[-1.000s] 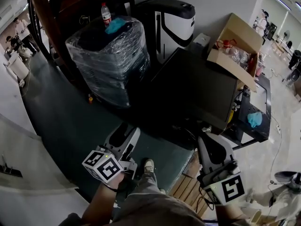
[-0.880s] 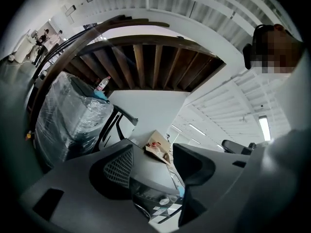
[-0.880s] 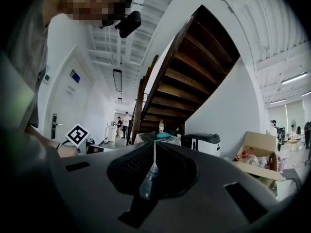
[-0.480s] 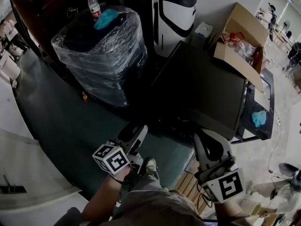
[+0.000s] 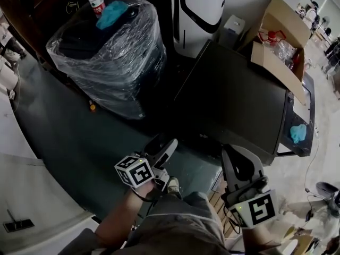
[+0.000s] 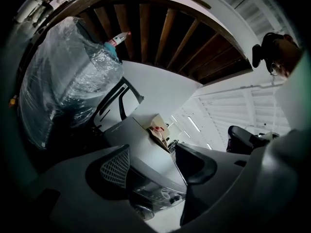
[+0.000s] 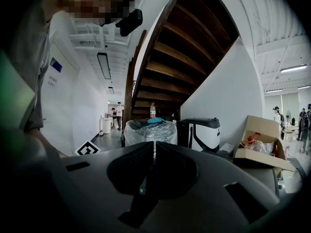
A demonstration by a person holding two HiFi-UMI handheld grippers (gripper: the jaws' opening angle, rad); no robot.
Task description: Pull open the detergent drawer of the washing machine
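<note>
While the left gripper (image 5: 169, 145), whose jaws have just been opening, stands wide with nothing between them, and the right gripper (image 5: 236, 154) is closed on nothing, a grab made now could likely pinch the wrong edge, since the front is dim. From above, the washing machine (image 5: 234, 100) shows only its dark top. The detergent drawer on its front cannot be picked out, and the left gripper view gives only a blurred front panel (image 6: 155, 192).

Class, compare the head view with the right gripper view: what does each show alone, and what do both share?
Only the head view: the turquoise cloth on the low black stand. Only the right gripper view: the long ceiling lamp. Both: the plastic-wrapped dark bundle, the red-labelled clear water bottle on it and the open brown cardboard box.
</note>
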